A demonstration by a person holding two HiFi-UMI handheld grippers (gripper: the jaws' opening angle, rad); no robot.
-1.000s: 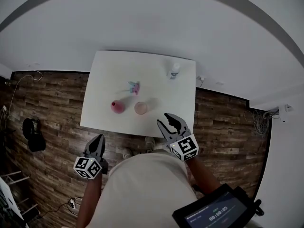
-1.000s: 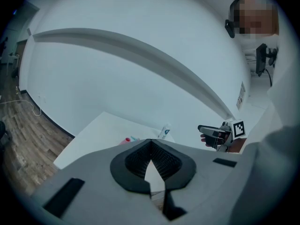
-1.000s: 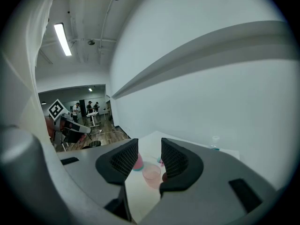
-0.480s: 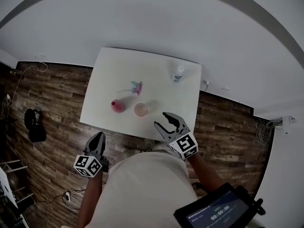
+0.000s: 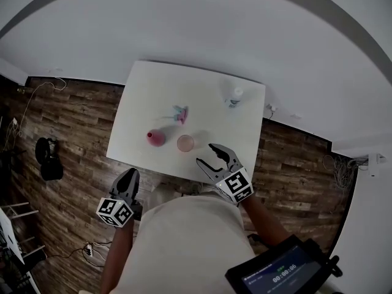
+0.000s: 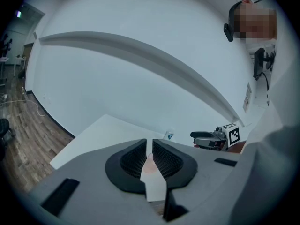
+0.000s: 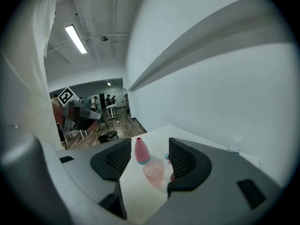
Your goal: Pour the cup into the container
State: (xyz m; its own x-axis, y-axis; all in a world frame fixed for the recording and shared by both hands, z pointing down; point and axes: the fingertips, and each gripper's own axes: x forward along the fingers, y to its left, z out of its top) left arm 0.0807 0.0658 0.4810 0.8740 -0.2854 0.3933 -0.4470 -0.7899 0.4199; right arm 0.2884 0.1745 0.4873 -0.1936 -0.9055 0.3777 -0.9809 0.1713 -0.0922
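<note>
Translucent pink cup [image 5: 185, 143] stands on the white table [image 5: 147, 97] beside a bulbous pink container [image 5: 155, 138]. Ribbed jaws have just been opening: right gripper [image 5: 205, 154] wide, left gripper [image 5: 130, 175] a slit (nothing between either).

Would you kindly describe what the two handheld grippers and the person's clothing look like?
The left gripper and right gripper are grey, with curved jaws lined with black ribbed pads. Each carries a white cube with black square markers. The person wears a pale beige top.
</note>
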